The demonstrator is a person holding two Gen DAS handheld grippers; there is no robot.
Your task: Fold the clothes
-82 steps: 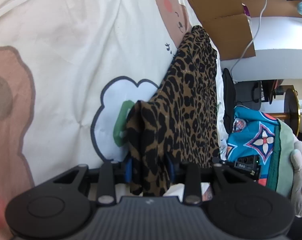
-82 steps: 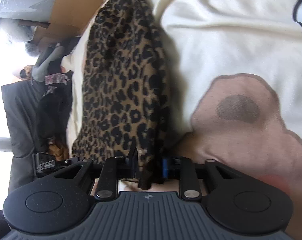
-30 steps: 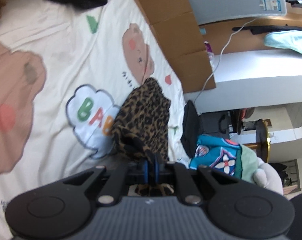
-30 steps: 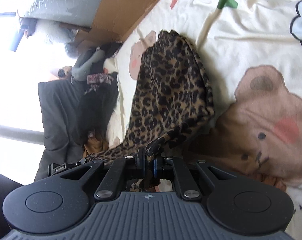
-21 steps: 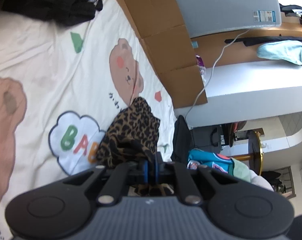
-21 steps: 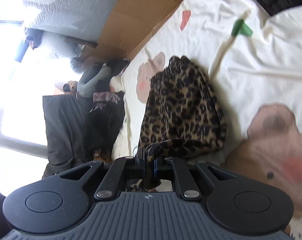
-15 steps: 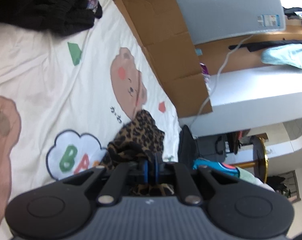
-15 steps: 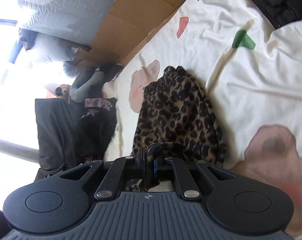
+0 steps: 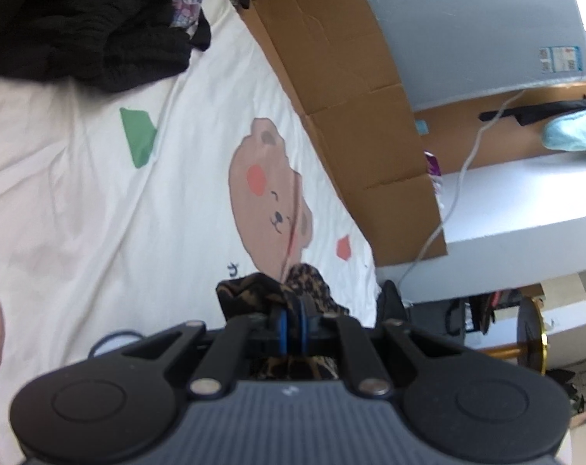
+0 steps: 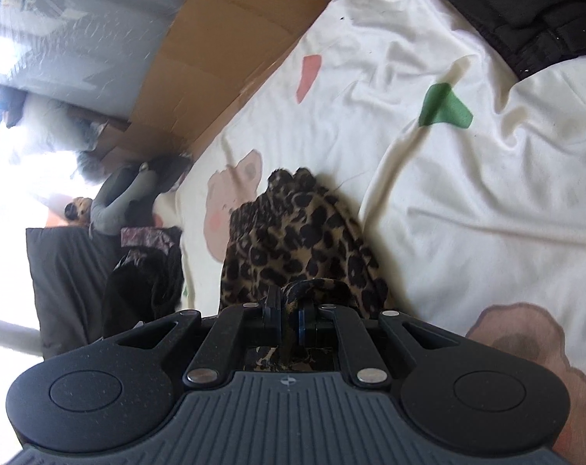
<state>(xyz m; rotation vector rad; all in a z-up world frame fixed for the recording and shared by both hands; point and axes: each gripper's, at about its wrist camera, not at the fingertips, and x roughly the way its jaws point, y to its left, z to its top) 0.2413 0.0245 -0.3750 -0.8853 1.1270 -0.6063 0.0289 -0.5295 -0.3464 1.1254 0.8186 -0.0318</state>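
the left gripper (image 9: 291, 323) and right gripper (image 10: 290, 319) each pinch an edge of the brown leopard-print fabric garment (image 10: 293, 240), bunched at lower centre over the cream cartoon-bear bedsheet (image 10: 428, 193) — thin bites could slip, and uneven pulling would skew the fold.

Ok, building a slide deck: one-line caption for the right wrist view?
Right gripper shut on leopard-print garment over a cartoon bear bedsheet.

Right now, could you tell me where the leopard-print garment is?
The leopard-print garment is pinched in both the left hand-held gripper and right hand-held gripper, its far end on the cartoon bedsheet near the cardboard box.
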